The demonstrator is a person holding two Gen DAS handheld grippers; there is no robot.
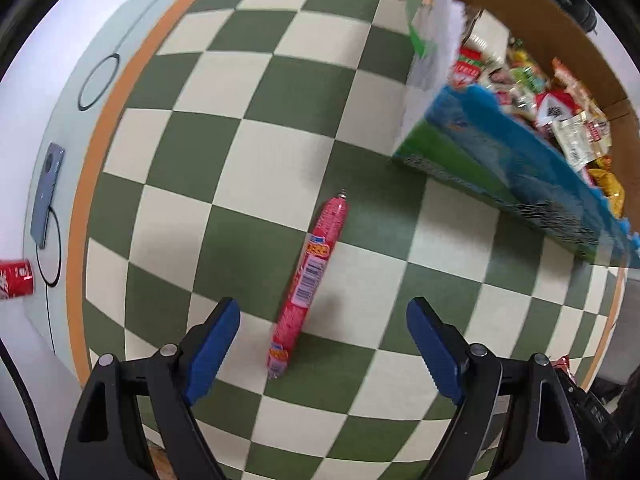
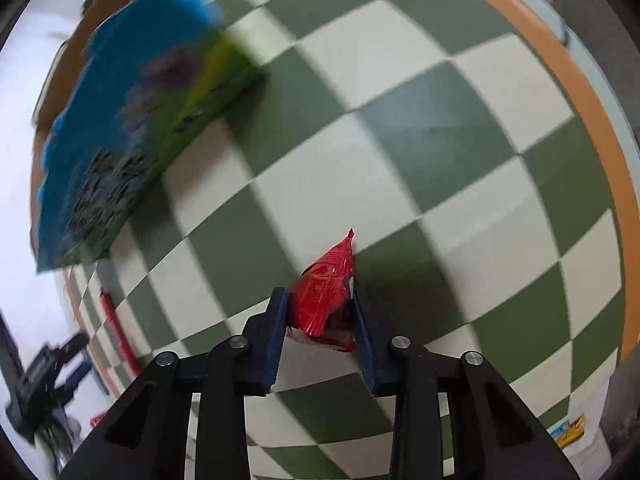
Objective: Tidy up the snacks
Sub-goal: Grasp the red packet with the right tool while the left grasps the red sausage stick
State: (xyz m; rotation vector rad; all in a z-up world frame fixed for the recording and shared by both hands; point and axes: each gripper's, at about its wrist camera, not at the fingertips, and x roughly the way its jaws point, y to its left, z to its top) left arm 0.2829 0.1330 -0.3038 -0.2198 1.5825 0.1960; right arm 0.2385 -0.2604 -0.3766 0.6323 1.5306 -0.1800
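A pink sausage stick (image 1: 310, 280) lies on the green-and-cream checkered mat (image 1: 256, 128), just ahead of my left gripper (image 1: 322, 312), which is open and empty with the sausage's near end between its fingers. A blue-and-green cardboard box (image 1: 500, 168) stands at the right, filled with several wrapped snacks (image 1: 560, 116). My right gripper (image 2: 320, 300) is shut on a red foil snack packet (image 2: 326, 296) and holds it above the mat. The box (image 2: 140, 120) is blurred at the upper left of the right wrist view. The sausage (image 2: 116, 328) shows far left there.
A red can (image 1: 16, 278) lies at the far left off the mat, beside a grey device (image 1: 48, 196) with a cable. The left gripper (image 2: 52, 372) shows at the lower left of the right wrist view. A small yellow packet (image 2: 568, 432) lies at the mat's lower right edge.
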